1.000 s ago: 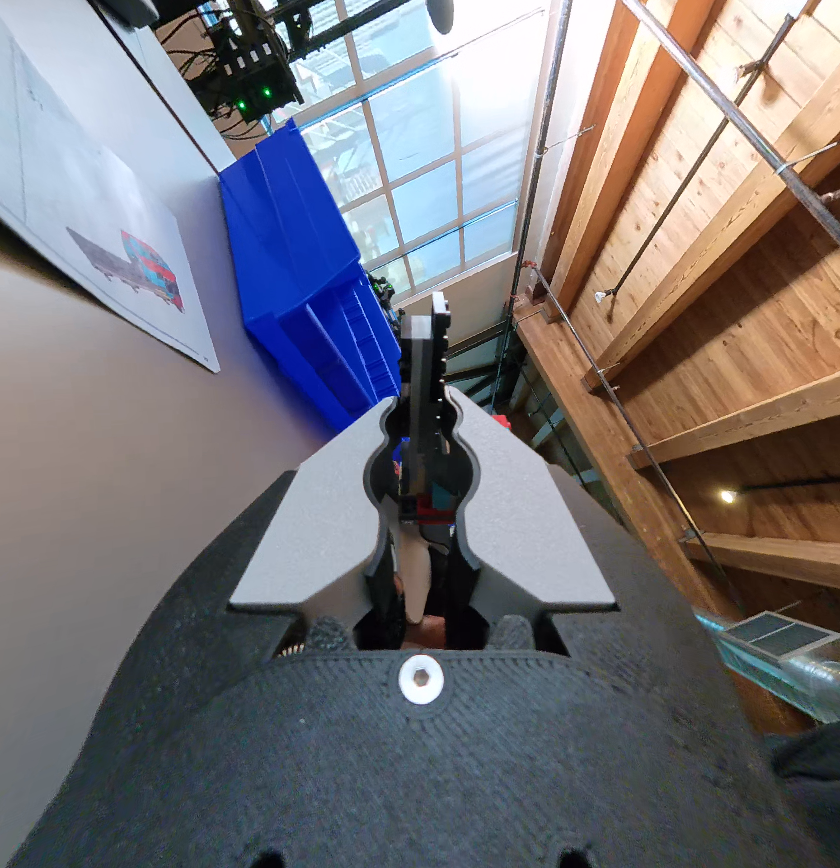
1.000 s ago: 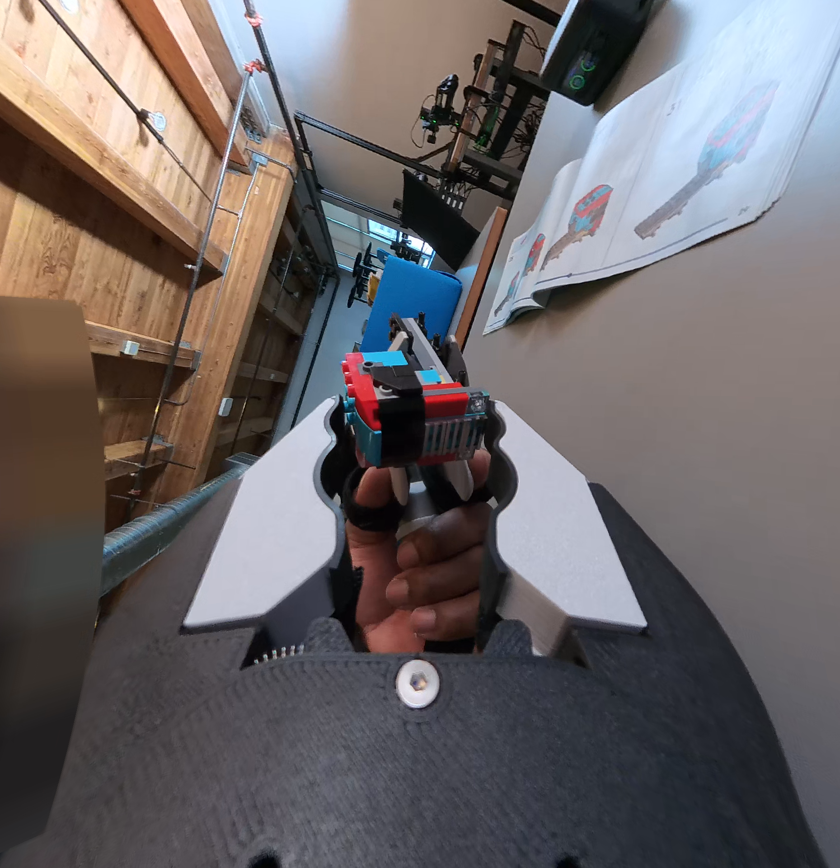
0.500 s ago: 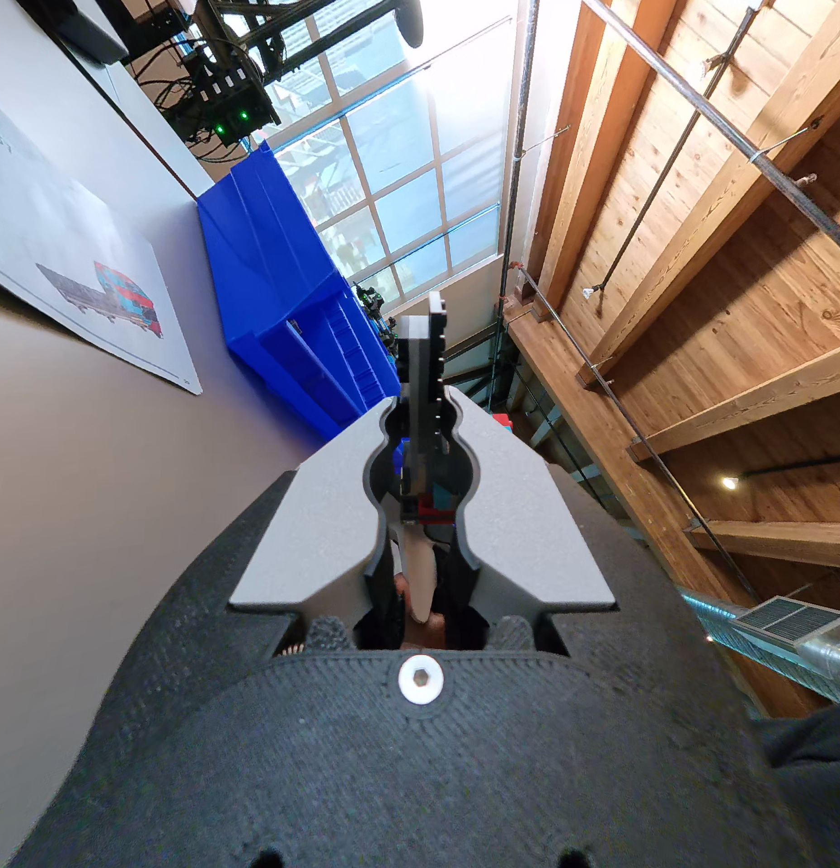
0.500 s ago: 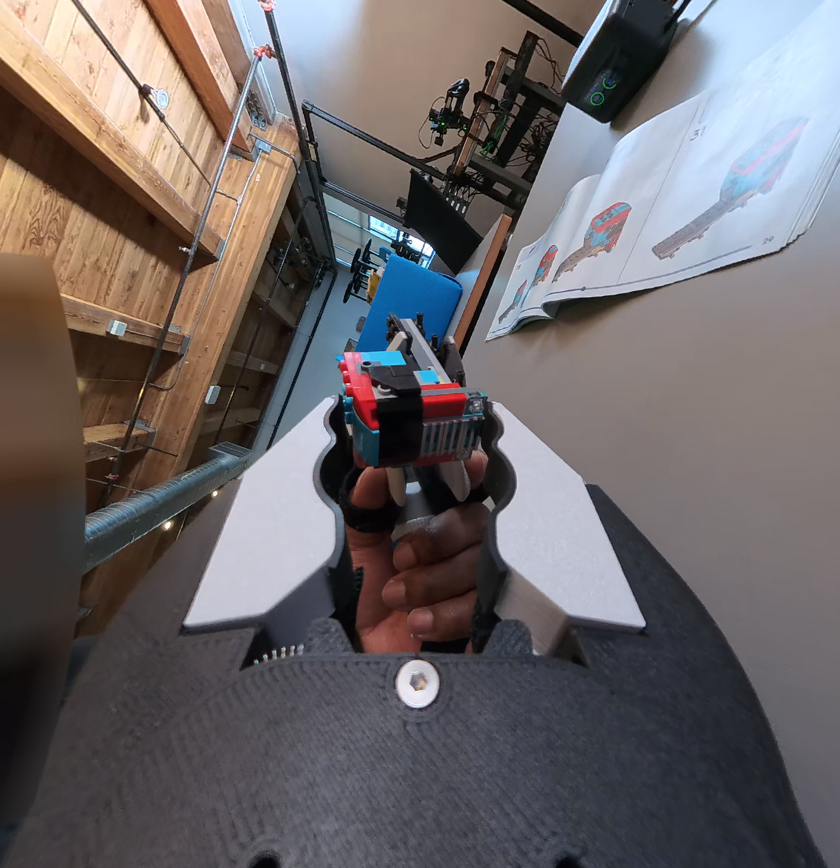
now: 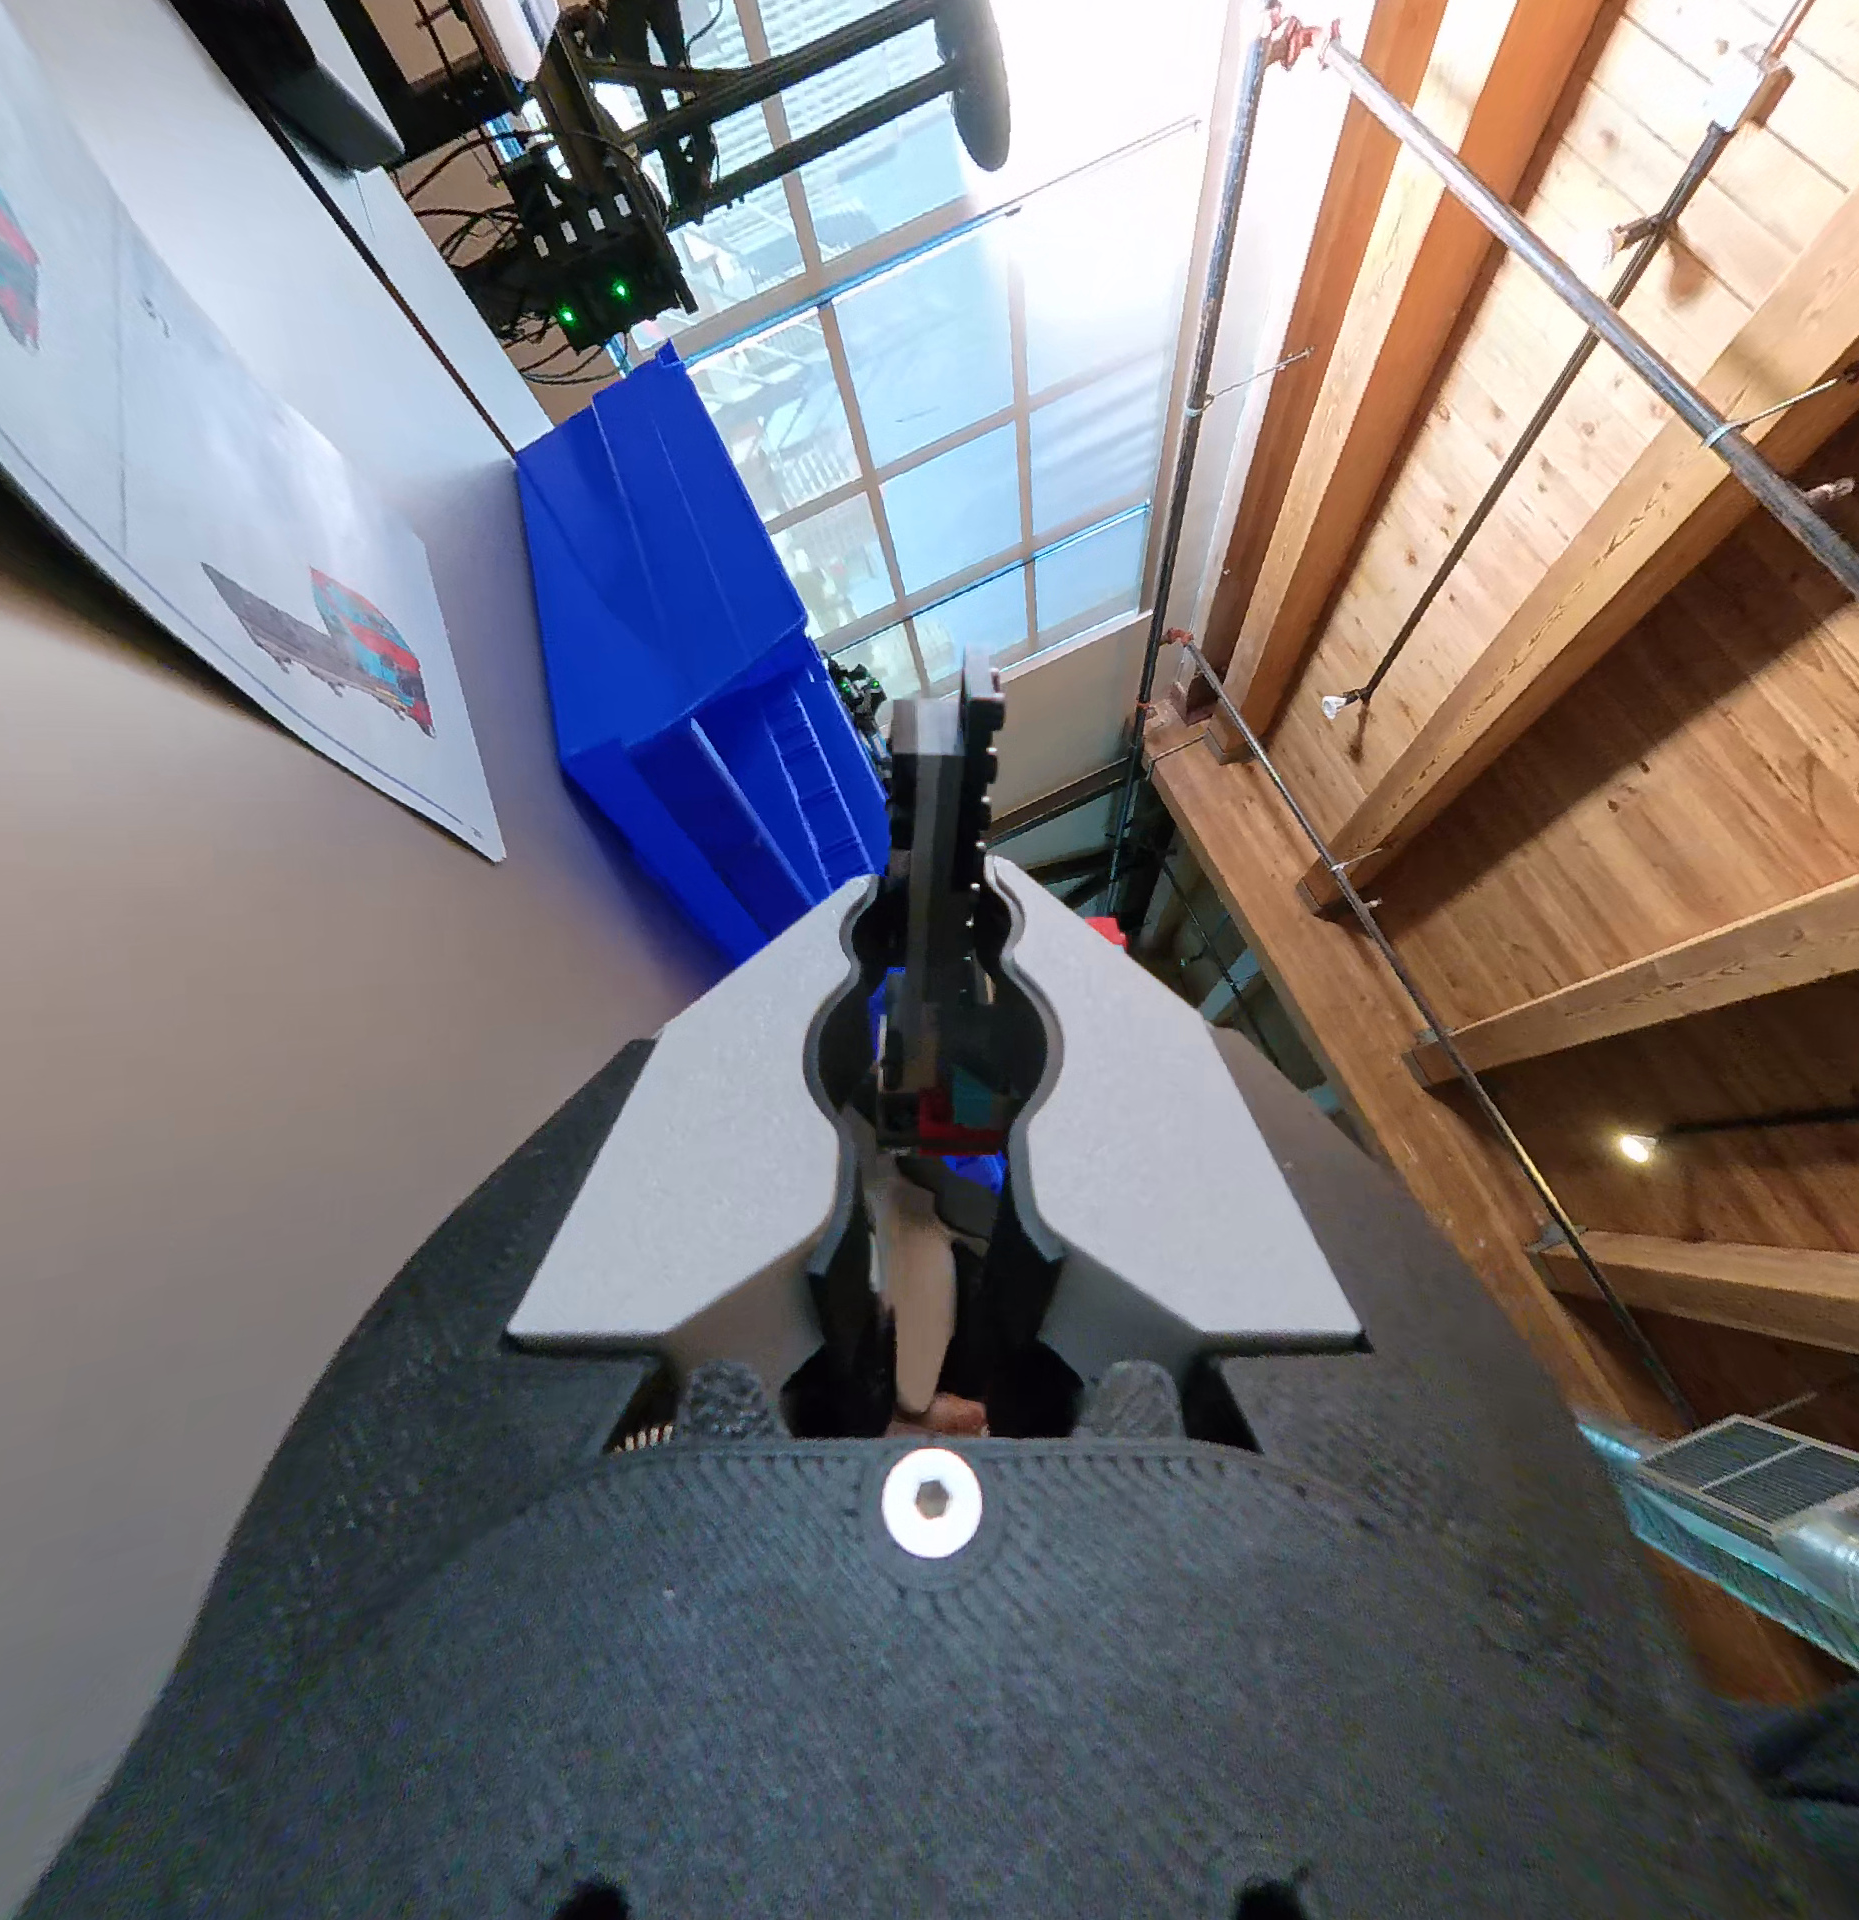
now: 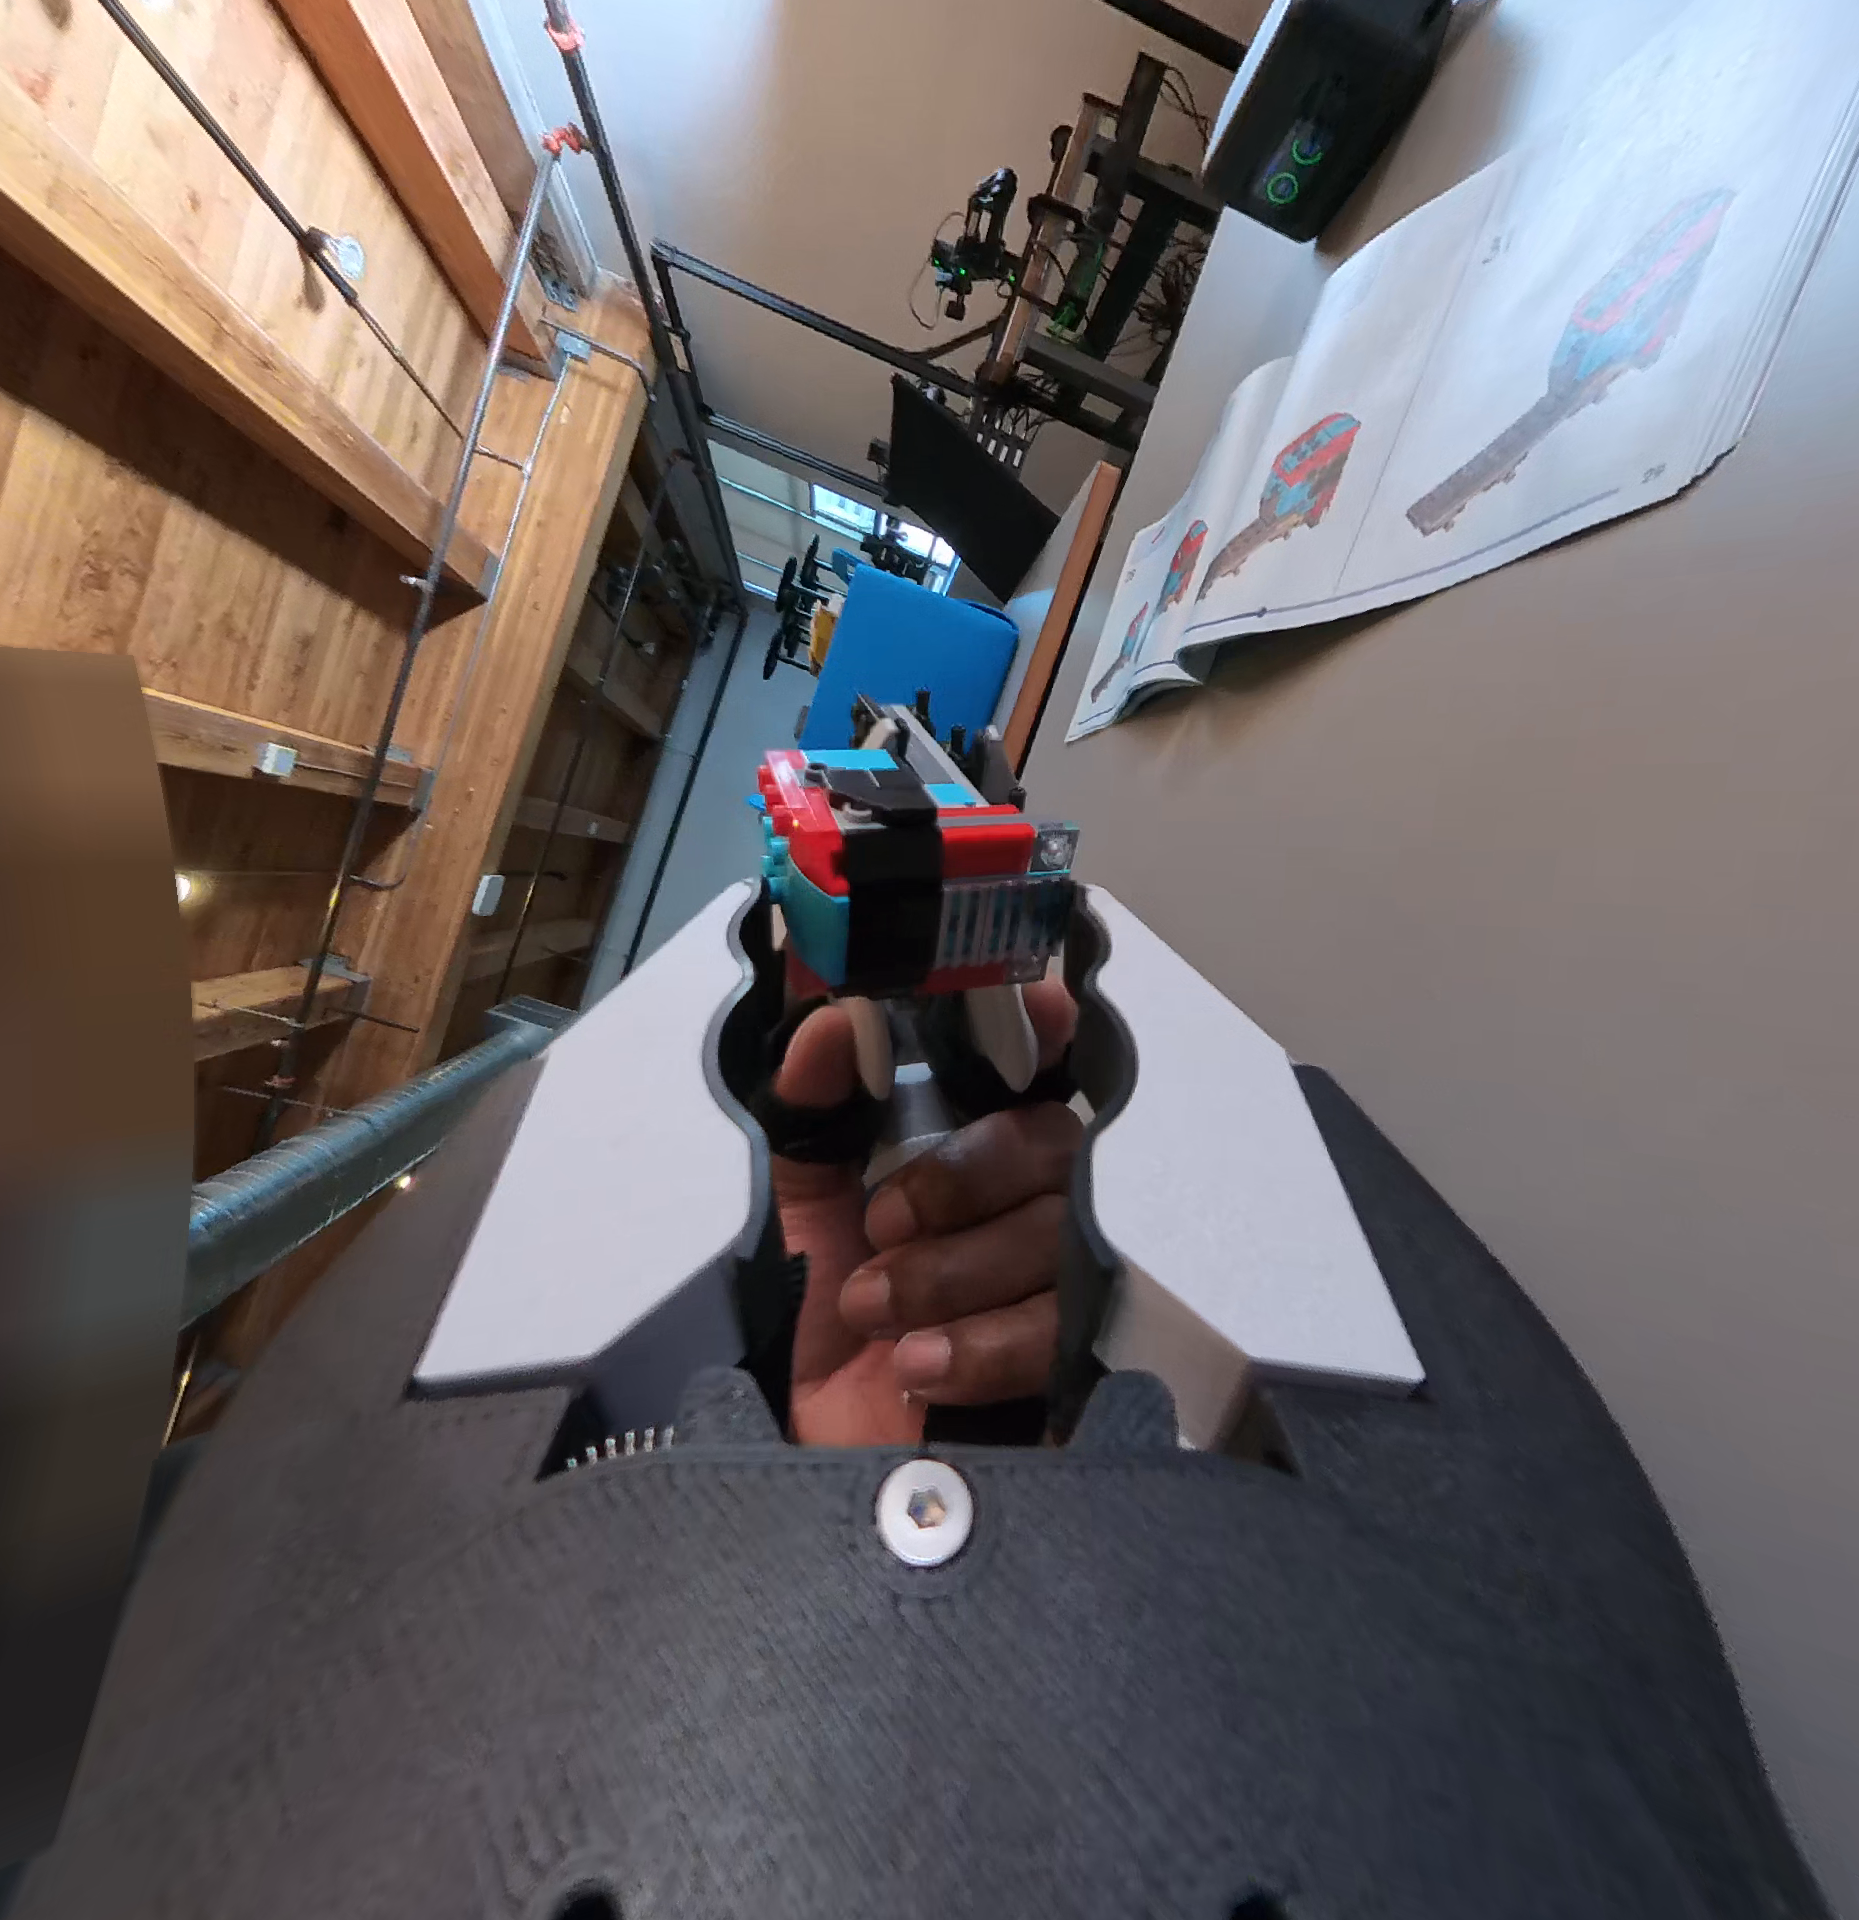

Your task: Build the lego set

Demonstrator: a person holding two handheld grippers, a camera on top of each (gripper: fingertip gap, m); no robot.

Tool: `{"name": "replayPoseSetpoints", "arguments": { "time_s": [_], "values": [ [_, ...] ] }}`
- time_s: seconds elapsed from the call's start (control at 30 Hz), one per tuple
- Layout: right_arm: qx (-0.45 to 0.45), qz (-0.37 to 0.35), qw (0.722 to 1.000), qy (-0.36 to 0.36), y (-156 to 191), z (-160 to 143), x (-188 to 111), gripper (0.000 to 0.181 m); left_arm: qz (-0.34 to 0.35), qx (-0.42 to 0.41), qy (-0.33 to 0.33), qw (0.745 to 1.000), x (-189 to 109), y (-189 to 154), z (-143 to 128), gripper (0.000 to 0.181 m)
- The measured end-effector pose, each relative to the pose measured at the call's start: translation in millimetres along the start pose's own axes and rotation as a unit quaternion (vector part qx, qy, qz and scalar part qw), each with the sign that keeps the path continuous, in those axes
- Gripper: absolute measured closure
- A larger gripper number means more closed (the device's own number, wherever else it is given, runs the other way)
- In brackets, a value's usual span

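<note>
The left gripper point(image 5: 935, 914) has its 2 grey fingers pressed against a long, thin, dark grey plate of the lego model point(image 5: 940, 831), seen edge-on and sticking out past the fingertips. Red and teal bricks show lower in the gap between the fingers. Behind it a blue storage bin point(image 5: 676, 665) stands on the grey table point(image 5: 208, 1039), next to an open instruction booklet point(image 5: 229, 499) with pictures of a red and teal model.

In the right wrist view the right gripper point(image 6: 914, 914) is clamped on the chunky end of the same lego model point(image 6: 904, 894): red, teal and black bricks with a pale ribbed grille piece on the side nearer the table. Its grey and black length runs forward, away from the camera. Below the model, between the right fingers, a hand point(image 6: 935, 1226) grips what is probably the other gripper's handle; the view there is too crowded to be sure.

The model is held in the air by both grippers, clear of the table. The booklet point(image 6: 1476, 436) lies open on the table point(image 6: 1527, 987), and a black device with green lights point(image 6: 1320, 114) sits beyond it.
</note>
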State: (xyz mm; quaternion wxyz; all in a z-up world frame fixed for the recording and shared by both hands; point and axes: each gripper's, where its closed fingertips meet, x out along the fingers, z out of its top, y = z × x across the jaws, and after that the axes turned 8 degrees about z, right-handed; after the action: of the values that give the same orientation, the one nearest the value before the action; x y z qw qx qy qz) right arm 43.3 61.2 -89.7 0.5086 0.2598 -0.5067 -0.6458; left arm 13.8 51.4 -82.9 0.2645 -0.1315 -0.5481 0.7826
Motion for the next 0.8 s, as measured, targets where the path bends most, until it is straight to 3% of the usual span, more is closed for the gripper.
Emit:
{"name": "replayPoseSetpoints", "arguments": {
  "time_s": [0.37,0.47,0.57,0.67,0.8],
  "values": [
    [0.000,0.007,1.000,0.021,2,-2,0,0.123,-0.002,0.004,-0.001,1.000,-1,-2,1,0.166],
    [-0.005,0.001,0.998,0.062,-1,-12,-8,0.096,0.003,-0.010,-0.024,1.000,-2,0,7,0.165],
    [-0.048,-0.033,0.996,0.073,-3,-8,-38,0.093,0.010,-0.012,-0.028,0.999,-5,4,11,0.165],
    [-0.129,-0.097,0.985,0.062,-4,15,-86,0.097,0.010,-0.020,-0.028,0.999,-5,6,12,0.165],
    [-0.285,-0.277,0.915,0.066,-24,64,-173,0.111,0.004,-0.028,-0.015,0.999,-1,6,5,0.165]
  ]
}}
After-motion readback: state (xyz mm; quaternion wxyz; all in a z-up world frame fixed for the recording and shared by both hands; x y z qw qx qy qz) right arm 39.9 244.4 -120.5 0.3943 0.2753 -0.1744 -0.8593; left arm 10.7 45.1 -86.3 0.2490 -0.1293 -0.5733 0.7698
